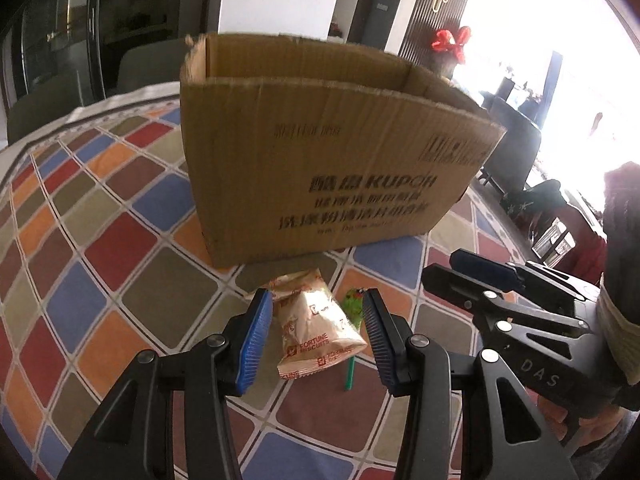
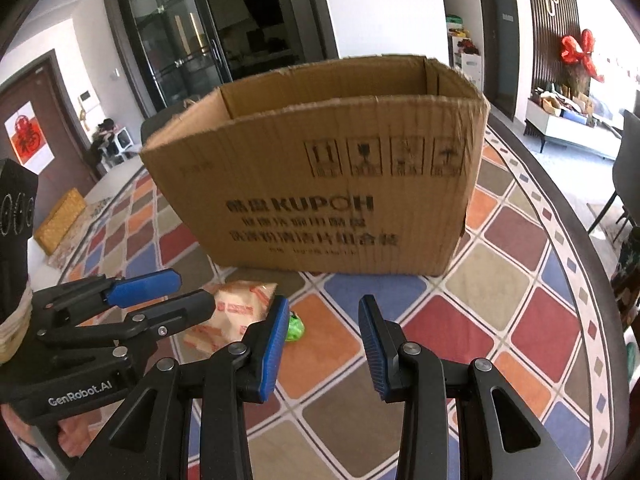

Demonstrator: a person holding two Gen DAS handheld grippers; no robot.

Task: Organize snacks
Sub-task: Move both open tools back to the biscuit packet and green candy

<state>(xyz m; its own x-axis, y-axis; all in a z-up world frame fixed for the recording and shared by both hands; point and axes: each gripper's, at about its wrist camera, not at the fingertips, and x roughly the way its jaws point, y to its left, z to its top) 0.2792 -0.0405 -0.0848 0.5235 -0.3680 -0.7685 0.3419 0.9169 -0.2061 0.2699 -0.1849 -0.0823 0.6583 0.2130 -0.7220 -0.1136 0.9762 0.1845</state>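
A brown cardboard box stands open-topped on the table. In front of it lies a beige Fortune Biscuits packet. A green lollipop lies just right of the packet. My left gripper is open above the packet, which shows between its blue pads without being pressed. My right gripper is open to the right of it, with only tablecloth between its fingers and the lollipop beside its left finger.
A checked multicoloured tablecloth covers the round table, whose dark edge curves on the right. Chairs stand beyond the table. A hand holds the right gripper.
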